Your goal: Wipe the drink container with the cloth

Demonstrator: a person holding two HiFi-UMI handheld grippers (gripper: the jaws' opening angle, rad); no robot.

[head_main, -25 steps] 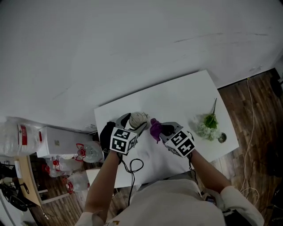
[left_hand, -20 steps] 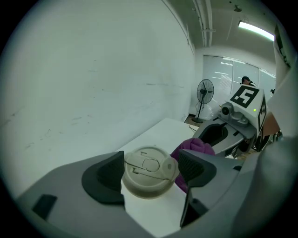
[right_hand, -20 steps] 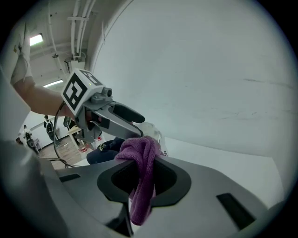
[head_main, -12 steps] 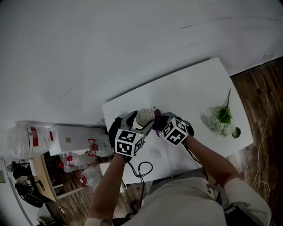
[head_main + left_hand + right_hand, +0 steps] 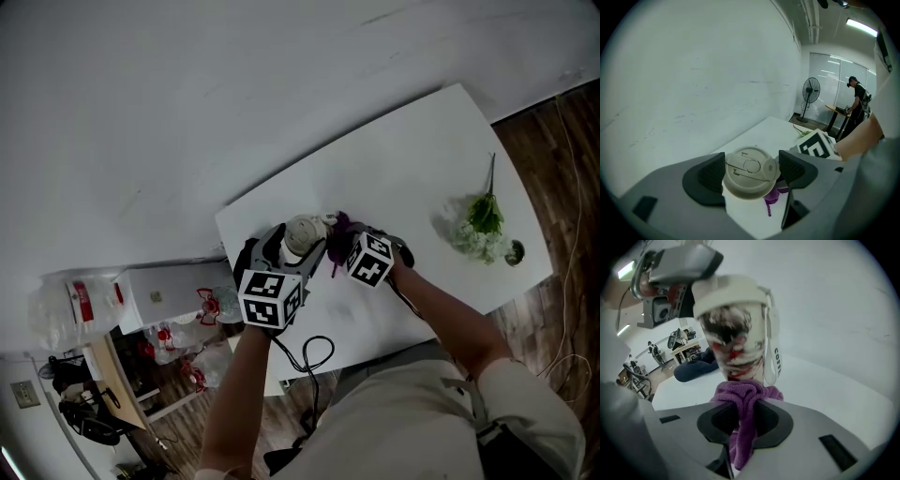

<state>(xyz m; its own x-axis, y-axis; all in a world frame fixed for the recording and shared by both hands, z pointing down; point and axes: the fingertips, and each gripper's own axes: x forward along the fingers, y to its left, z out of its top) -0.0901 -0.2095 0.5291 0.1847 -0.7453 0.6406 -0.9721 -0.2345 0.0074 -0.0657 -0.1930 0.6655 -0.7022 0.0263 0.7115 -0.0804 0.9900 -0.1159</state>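
Drink container (image 5: 736, 341), clamped at the lid in our left gripper (image 5: 752, 173), could twist loose if our right gripper (image 5: 743, 420), w/ cloth (image 5: 740, 392) pinched, rubs too hard.

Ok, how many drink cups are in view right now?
1. The cup is held at its lid by the left gripper; the purple cloth in the right gripper touches its lower side. No other shows.
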